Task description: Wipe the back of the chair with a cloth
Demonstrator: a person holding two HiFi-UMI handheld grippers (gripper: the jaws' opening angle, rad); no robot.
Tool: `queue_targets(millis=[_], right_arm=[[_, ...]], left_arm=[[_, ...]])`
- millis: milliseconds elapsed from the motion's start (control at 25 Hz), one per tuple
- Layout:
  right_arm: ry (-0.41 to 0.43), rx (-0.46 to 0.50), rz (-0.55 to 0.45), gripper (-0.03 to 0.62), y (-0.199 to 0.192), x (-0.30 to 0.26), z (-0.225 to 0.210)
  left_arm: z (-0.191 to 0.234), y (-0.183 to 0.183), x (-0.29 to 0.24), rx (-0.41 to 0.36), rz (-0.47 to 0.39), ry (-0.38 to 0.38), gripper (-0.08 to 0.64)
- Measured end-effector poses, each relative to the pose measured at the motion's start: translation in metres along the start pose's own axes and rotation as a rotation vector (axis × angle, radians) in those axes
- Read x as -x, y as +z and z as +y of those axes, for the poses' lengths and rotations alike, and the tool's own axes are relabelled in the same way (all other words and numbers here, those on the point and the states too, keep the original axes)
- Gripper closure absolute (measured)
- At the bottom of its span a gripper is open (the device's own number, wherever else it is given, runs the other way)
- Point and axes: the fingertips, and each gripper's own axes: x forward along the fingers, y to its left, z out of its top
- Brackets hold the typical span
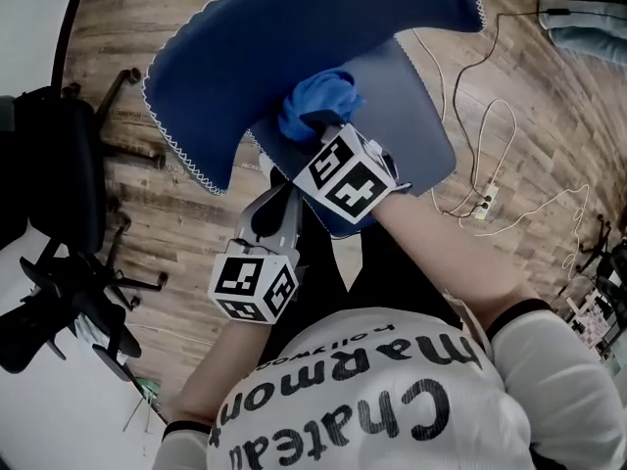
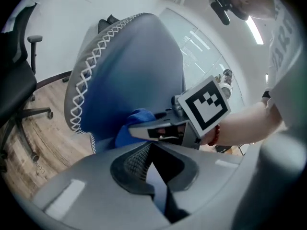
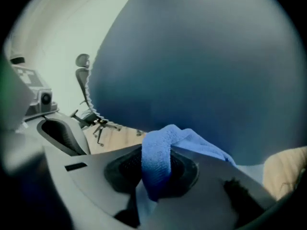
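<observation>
Your right gripper [image 3: 156, 169] pinches the blue cloth [image 3: 160, 145] and holds it against the back of the blue chair [image 3: 201, 66]. Your left gripper [image 2: 152, 152] has its jaws pressed together with nothing between them. It sits just beside the right one, low by the chair.

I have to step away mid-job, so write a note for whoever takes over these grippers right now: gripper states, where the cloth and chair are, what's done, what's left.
Right gripper: shut on the blue cloth, which is bunched against the lower part of the chair back.
Left gripper: shut, empty, close beside the right one, nearer the person.
Done: cloth is in the jaws and on the back. How much is wiped doesn't show.
Left: probably sweep the cloth over the rest of the back.
</observation>
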Motion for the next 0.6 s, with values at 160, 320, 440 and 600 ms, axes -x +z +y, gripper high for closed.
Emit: queue_targets(millis=[160,320,440,600], right_arm=[[0.133,0.086,0.033,0.54,0.002,-0.024,0.043],[0.152,0.026,0.012,0.54,0.0,-0.033,0.04],[0.056,-0.024,-0.022,0.54,-0.003,-0.029,0.006],[-0.113,-0.194,-0.089,0.538,-0.003,-0.009,-0.061]], left_arm=[[0.012,-0.011,0.009,0.024,0.037,-0.008,0.552],[0.023,-0.011,0.012,0.022,0.043,-0.01,0.552],[0.025,-0.003,0.012,0.033,0.015,-0.012,0.552],[0.024,0.003,0.016,0.019,0.003,-0.022,0.552]])
